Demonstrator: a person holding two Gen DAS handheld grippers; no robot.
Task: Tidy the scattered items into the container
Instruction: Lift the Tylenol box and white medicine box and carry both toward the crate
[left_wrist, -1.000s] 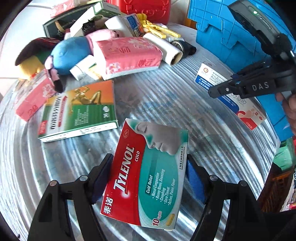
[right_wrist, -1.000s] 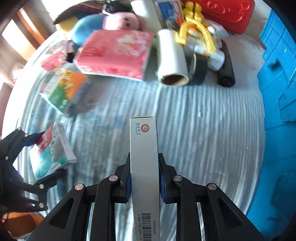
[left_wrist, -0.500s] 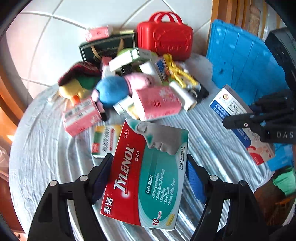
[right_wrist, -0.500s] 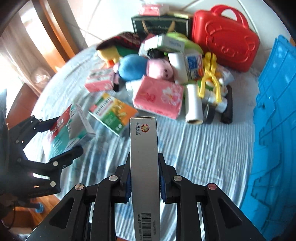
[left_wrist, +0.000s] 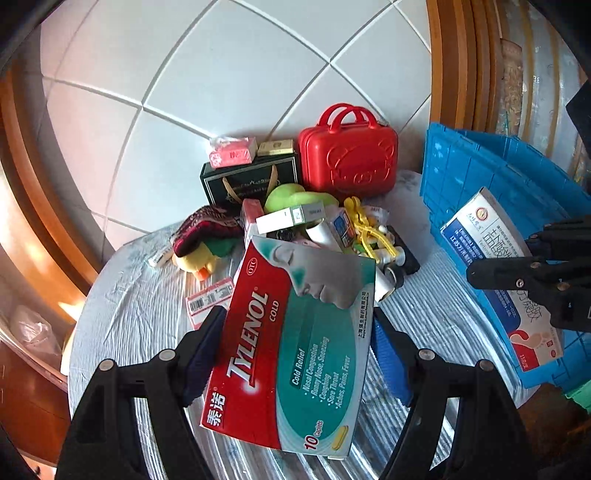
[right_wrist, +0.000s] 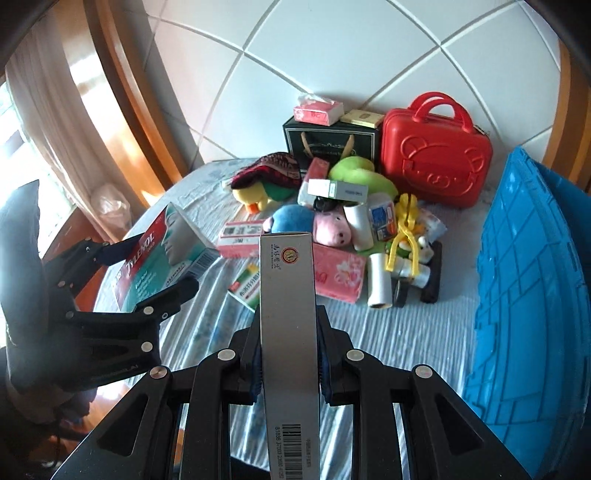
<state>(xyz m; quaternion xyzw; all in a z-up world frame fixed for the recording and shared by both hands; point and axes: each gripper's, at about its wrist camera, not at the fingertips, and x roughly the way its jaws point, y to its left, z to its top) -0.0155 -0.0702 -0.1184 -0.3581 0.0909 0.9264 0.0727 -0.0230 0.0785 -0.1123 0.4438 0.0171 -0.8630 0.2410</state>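
My left gripper (left_wrist: 295, 332) is shut on a red and teal Tylenol box (left_wrist: 291, 347) and holds it well above the table; it also shows at the left of the right wrist view (right_wrist: 162, 266). My right gripper (right_wrist: 288, 354) is shut on a white and blue medicine box (right_wrist: 288, 332), seen edge-on; its printed face shows in the left wrist view (left_wrist: 495, 273), in front of the blue crate's wall. The blue crate (left_wrist: 491, 173) stands at the table's right side and also shows in the right wrist view (right_wrist: 532, 295).
A pile lies at the table's far side: a red case (right_wrist: 432, 151), a dark gift bag (right_wrist: 328, 140), plush toys (right_wrist: 295, 218), a pink tissue pack (right_wrist: 340, 273), a white roll (right_wrist: 378, 284), a green and orange box (right_wrist: 247, 286) and a yellow toy (right_wrist: 404, 232). Tiled wall behind.
Both grippers have risen high above the table with their boxes still held. The pile now looks smaller and farther, and the wall has come into view.
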